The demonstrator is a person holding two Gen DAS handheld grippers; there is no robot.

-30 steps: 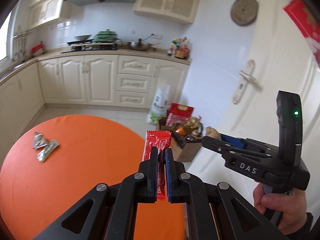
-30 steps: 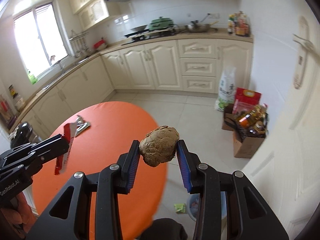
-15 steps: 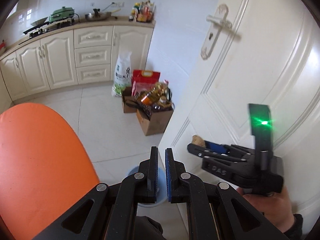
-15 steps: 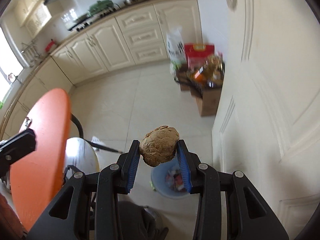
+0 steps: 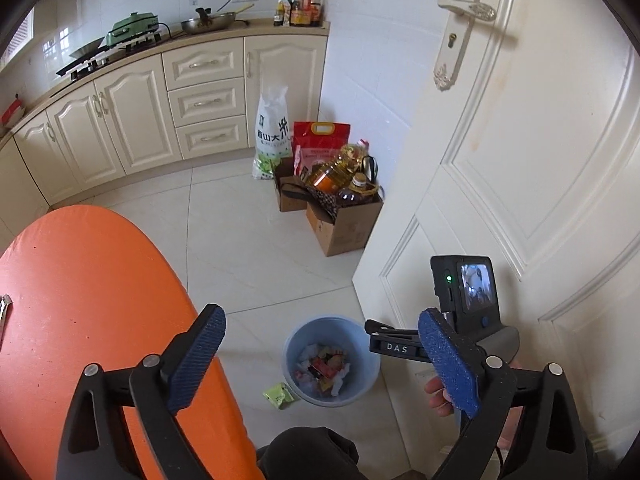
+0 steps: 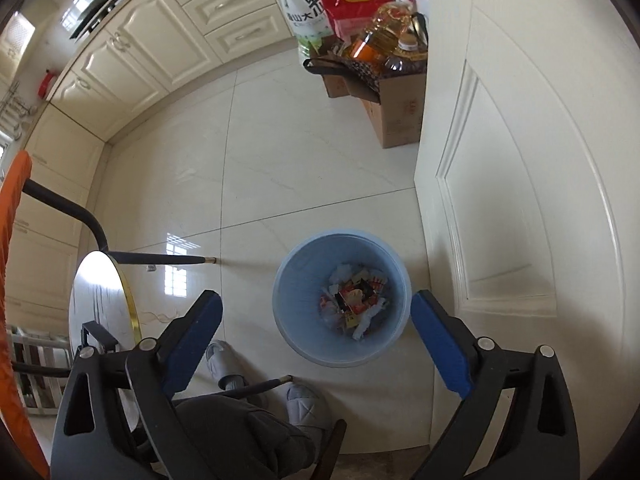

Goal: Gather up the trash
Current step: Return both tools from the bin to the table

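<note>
A blue trash bin (image 5: 331,360) stands on the white tile floor beside the door, with wrappers and crumpled paper inside; it also shows in the right wrist view (image 6: 342,300). My left gripper (image 5: 326,360) is open and empty above the bin. My right gripper (image 6: 316,336) is open and empty, looking straight down into the bin; in the left wrist view its body (image 5: 404,346) sits at the bin's right. A green wrapper (image 5: 279,395) lies on the floor by the bin. A silver wrapper (image 5: 5,308) lies at the orange table's left edge.
The orange round table (image 5: 80,320) is to the left. A white door (image 5: 540,160) is at the right. Cardboard boxes with oil bottles (image 5: 340,208) and rice bags (image 5: 272,132) stand by the cabinets. A chair leg (image 6: 160,258) and my slippered feet (image 6: 304,404) are near the bin.
Both grippers swung from the table to above the bin and opened. The red wrapper left my left gripper and the brown lump left my right gripper.
</note>
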